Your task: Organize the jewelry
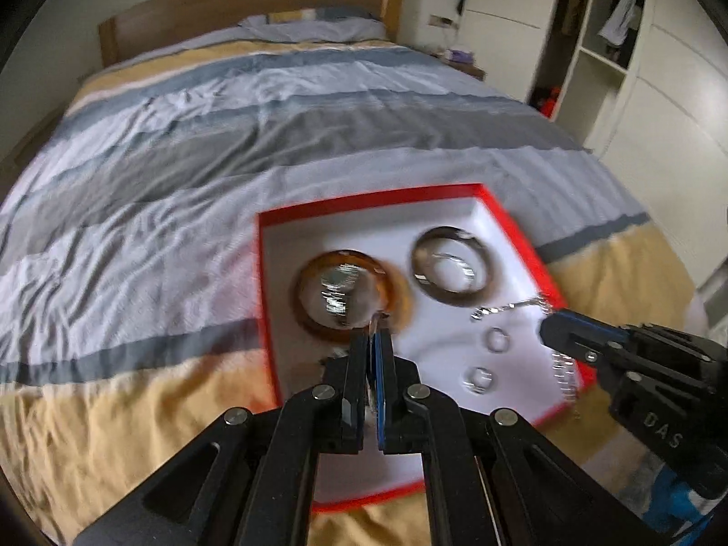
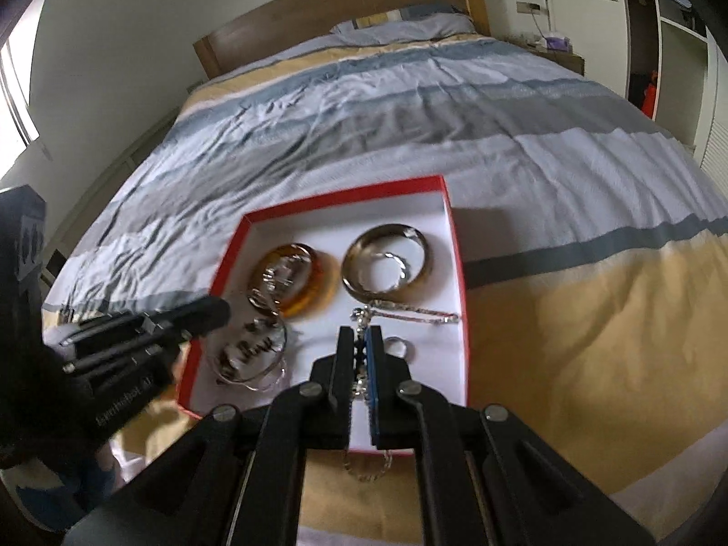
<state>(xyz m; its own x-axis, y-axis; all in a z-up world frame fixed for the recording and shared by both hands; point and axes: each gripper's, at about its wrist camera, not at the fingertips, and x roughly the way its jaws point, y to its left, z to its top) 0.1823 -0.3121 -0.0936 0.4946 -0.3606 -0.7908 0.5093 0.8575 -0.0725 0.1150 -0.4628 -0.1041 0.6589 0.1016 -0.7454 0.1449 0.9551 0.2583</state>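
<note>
While both grippers hang over the tray, the catalogue runs as follows. Item: thin silver chain [image 2: 359, 364], pinched between the pressed-together jaws of the right gripper [image 2: 361, 334]; its long axis runs along the fingers, one end past the tips over the tray floor, the tail dangling below toward the bedspread. Item: small silver piece [image 1: 376, 318], too blurred to name, nipped by the closed left gripper [image 1: 375, 334] just at the amber bangle [image 1: 350, 293]. Container: red-edged white cardboard tray [image 2: 455, 245], also holding a grey-brown bangle [image 2: 386, 257], silver rings [image 1: 496, 341] and thin silver bracelets [image 2: 255, 355]. Setting: striped blue, grey and yellow bedspread [image 2: 409, 104].
</note>
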